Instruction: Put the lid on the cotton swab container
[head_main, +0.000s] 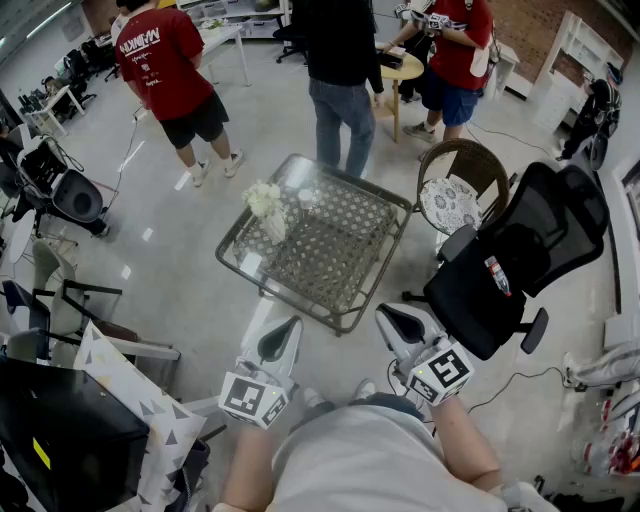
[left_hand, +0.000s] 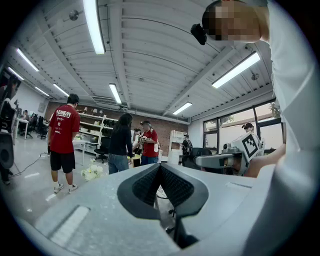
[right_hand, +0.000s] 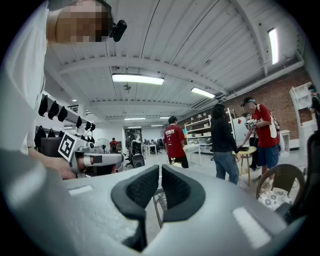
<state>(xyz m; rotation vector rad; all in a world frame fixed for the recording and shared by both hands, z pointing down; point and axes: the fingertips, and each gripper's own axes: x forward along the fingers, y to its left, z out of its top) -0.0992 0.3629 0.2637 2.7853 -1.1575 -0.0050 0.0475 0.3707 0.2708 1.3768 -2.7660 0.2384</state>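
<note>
Container and lid: not showing clearly; a pale item (head_main: 306, 197), too small to name, is lying on the bench (head_main: 240, 258) beside flowers (head_main: 265, 198). Left gripper (head_main: 283, 330), right gripper (head_main: 395, 318): fingers (left_hand: 147, 186) are pressing together, empty, hovering well short of the bench. Risk: closed fingers arriving unopened would be nudging the lid off the glass.

Bright, even light comes from long ceiling tubes (left_hand: 94, 25) and, in the left gripper view, from windows (left_hand: 240, 127). Shadows are soft. The pale floor (head_main: 150, 235) shows small glints, the glass desk (head_main: 300, 185) a hazy sheen. Both gripper views bend strongly and go black at the corners
</note>
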